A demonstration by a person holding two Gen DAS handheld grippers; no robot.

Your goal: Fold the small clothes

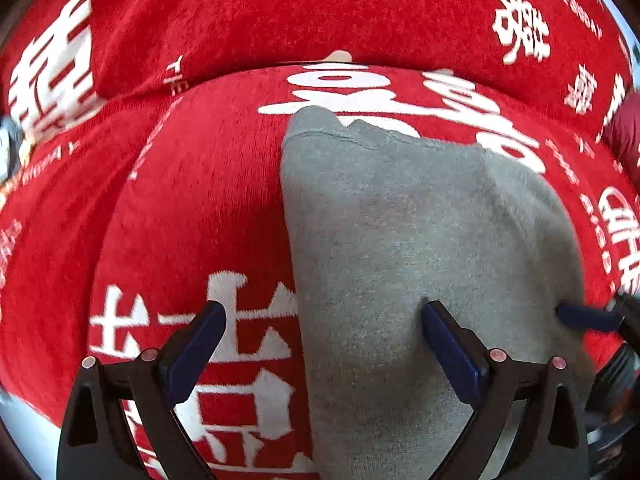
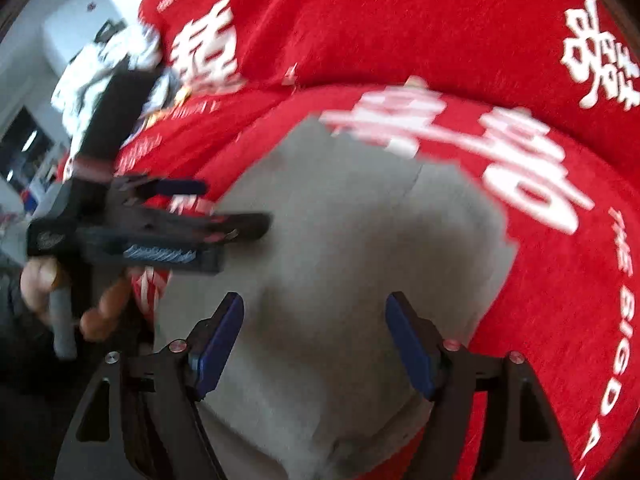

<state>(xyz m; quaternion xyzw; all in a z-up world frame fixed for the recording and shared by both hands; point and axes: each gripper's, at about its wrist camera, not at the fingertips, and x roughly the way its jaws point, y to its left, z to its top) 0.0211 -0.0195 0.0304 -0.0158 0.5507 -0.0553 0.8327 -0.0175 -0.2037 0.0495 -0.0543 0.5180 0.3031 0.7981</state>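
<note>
Nearest the left wrist camera, the left gripper is seen with its jaws spread wide and nothing pinched between them; one blue pad rests on or just above the grey garment, while the other stands over the bare red cloth beside it. The straddle of the garment's long left edge suggests that this edge is being lined up for a grasp or has been let go; which of the two cannot be told. In the right wrist view, the right gripper is likewise held open, both pads hovering over the garment's near part with no fabric caught. Both tools are pointed steeply downward, presumably so that the fingers can meet a thin, flat layer from above.

Farther out, the grey garment is shown lying flat on a red blanket printed with large white characters, its stitched hem at the far end. It appears as a narrow oblong, so a fold is judged already made, though this is not certain. A hand wrapped around the left tool's handle is visible at the left of the right wrist view. Beyond, a raised red fold of the same printed fabric closes the scene; blurred white and dark items lie past it.
</note>
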